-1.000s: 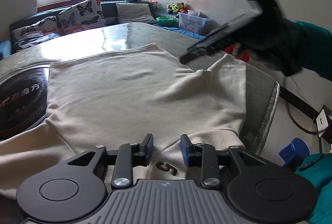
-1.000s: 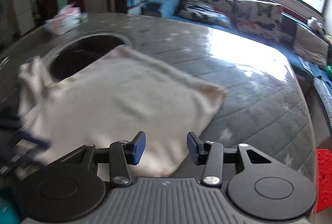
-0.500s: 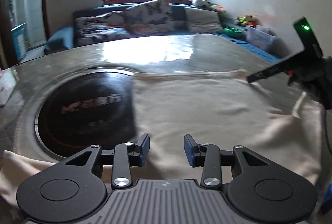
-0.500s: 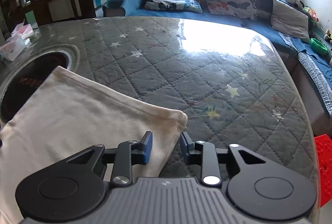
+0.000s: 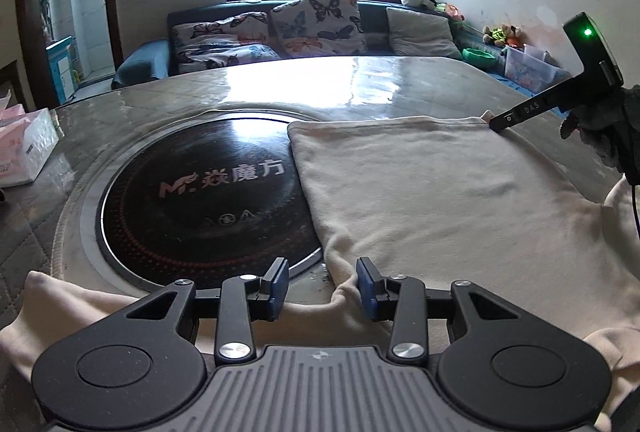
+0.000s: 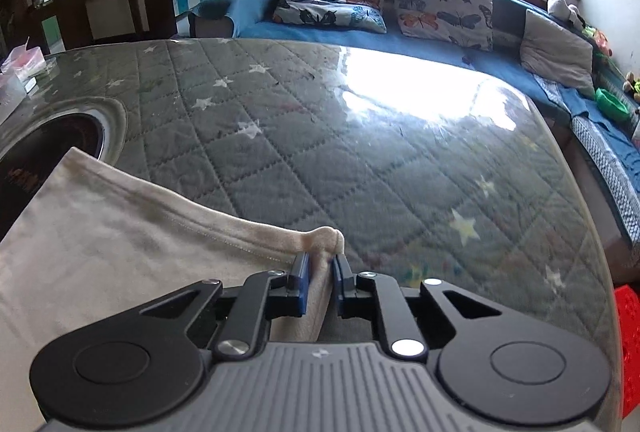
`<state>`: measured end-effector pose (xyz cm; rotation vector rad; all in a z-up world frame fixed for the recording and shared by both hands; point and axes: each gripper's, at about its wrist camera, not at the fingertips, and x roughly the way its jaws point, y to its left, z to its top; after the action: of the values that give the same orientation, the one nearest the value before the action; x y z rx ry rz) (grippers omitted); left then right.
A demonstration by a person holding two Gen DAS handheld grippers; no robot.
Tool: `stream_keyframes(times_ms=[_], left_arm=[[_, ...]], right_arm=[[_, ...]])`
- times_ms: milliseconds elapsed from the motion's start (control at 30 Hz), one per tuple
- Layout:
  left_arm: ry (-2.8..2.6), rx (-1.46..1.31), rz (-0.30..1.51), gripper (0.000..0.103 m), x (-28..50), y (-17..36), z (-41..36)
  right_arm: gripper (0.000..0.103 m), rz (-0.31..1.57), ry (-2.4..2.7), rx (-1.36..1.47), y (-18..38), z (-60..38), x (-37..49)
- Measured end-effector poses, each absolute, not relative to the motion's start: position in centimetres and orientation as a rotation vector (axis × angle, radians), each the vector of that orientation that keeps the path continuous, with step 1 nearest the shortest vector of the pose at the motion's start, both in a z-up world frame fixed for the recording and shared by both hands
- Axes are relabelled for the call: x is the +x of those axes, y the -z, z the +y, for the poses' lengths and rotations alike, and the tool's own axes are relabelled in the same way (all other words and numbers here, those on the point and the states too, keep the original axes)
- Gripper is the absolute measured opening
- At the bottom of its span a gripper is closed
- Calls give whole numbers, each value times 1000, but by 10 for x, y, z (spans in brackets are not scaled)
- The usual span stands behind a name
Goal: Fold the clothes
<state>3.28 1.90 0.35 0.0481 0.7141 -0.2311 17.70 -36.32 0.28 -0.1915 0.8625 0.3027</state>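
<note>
A cream shirt [image 5: 440, 199] lies flat on the quilted table, its hem toward the far side. My left gripper [image 5: 322, 284] is open, low over the shirt's near left edge where body meets sleeve; cloth bunches between its fingers. My right gripper [image 6: 320, 272] is shut on the shirt's far hem corner [image 6: 324, 236]. It also shows in the left wrist view [image 5: 500, 119], held by a gloved hand at the shirt's far right corner. The shirt [image 6: 100, 252] fills the lower left of the right wrist view.
A round black induction plate [image 5: 200, 191] is set in the table left of the shirt. A tissue pack [image 5: 24, 147] sits at the left edge. A sofa with butterfly cushions [image 6: 384, 3] stands behind the table. A red stool [image 6: 628, 344] stands at the right.
My right gripper has closed on the shirt's hem corner. My left gripper has swung left and dropped to the shirt's near left edge, still open.
</note>
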Motion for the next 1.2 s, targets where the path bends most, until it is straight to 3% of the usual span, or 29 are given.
stream_keyframes(times_ms=[267,467,533,567,633,700,767,867,1067,1200], left_arm=[[209,15,685,41,25,-9,24],[135,0,638,47,6,-25,41],[76,-1,631,51,0,-27,52],[41,-8,635,53,-2,-27,60],[-37,-18,648,56,-6,-25,74],[-122,-23,653,64,-10,-23,89],[-185,-38,647,70,-15,-22,102],[-276,-54,642,75,-19,-20,119],[-363,-127,674,73,-19,-13,151],[-371,-177,685,55,-17,-8,162]], right_arm=[[13,847,-307,-233,-3,-349,190],[18,814,-353,-279,-18,-338,166],[30,810,-400,-297,-24,-332,152],[42,808,-423,-308,-26,-327,144],[49,799,-487,-351,-29,-314,120],[66,798,-545,-377,-28,-303,98],[76,800,-595,-390,-26,-294,77],[82,808,-654,-394,-21,-283,51],[95,819,-713,-423,-10,-271,7],[97,833,-701,-418,-1,-276,-5]])
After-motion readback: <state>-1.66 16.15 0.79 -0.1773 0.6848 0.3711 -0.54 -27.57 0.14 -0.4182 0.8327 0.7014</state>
